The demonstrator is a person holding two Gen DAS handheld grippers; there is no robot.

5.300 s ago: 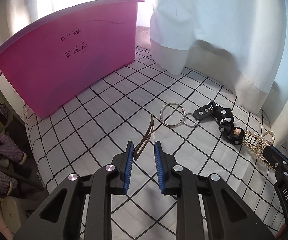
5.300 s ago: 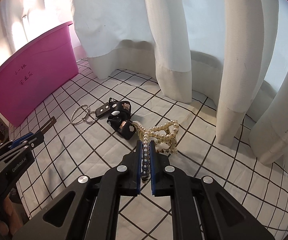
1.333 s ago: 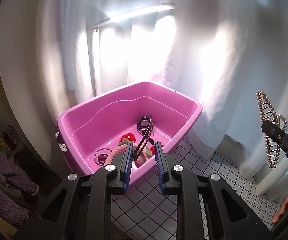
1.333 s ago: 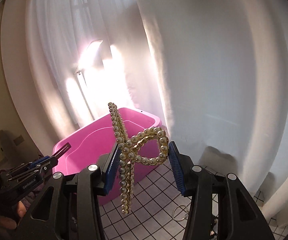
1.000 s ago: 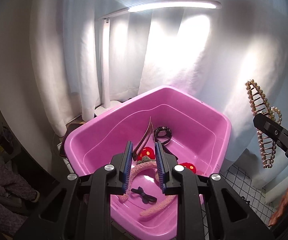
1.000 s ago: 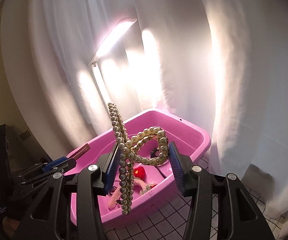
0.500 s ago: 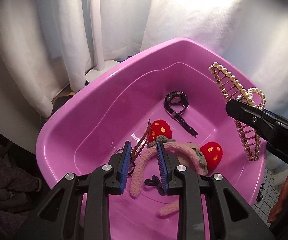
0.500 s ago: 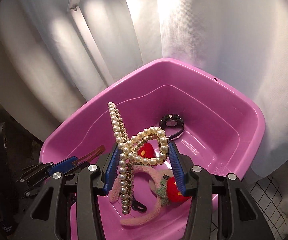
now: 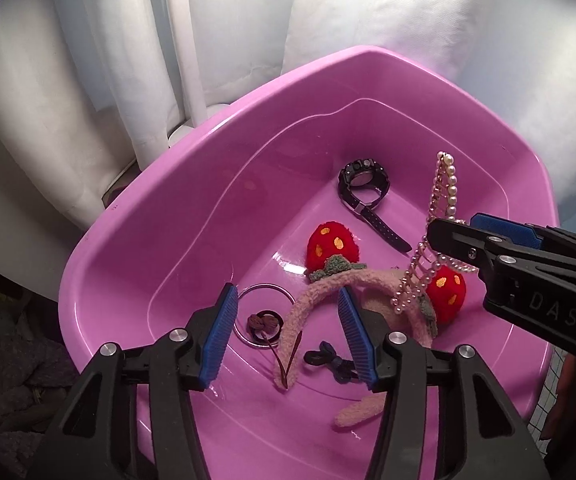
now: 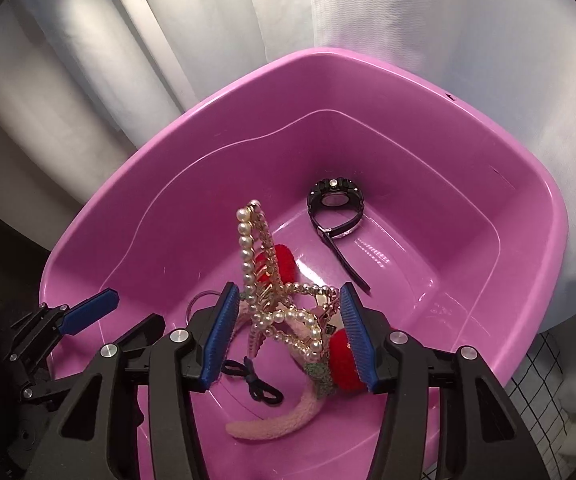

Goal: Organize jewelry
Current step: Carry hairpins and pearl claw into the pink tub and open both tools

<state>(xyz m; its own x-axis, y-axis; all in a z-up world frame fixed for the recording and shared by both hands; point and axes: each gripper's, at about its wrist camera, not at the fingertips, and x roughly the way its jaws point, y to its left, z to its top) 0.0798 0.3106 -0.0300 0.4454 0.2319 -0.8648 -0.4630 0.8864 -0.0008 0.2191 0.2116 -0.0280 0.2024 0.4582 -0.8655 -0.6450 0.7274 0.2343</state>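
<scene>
Both tongs hang over the pink tub (image 9: pixel 160 184). The left tongs (image 9: pixel 288 336) have just opened; the brown hair clip (image 9: pixel 288 360) lies below them. The right tongs (image 10: pixel 288 332) have just been opening too, with the pearl hair claw (image 10: pixel 276 300) loose between them. Other things may wait outside.

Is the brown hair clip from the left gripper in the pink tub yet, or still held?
In the tub. The left gripper, its jaws just opened, holds nothing; the brown hair clip lies on the pink tub floor against the fuzzy headband.
</scene>
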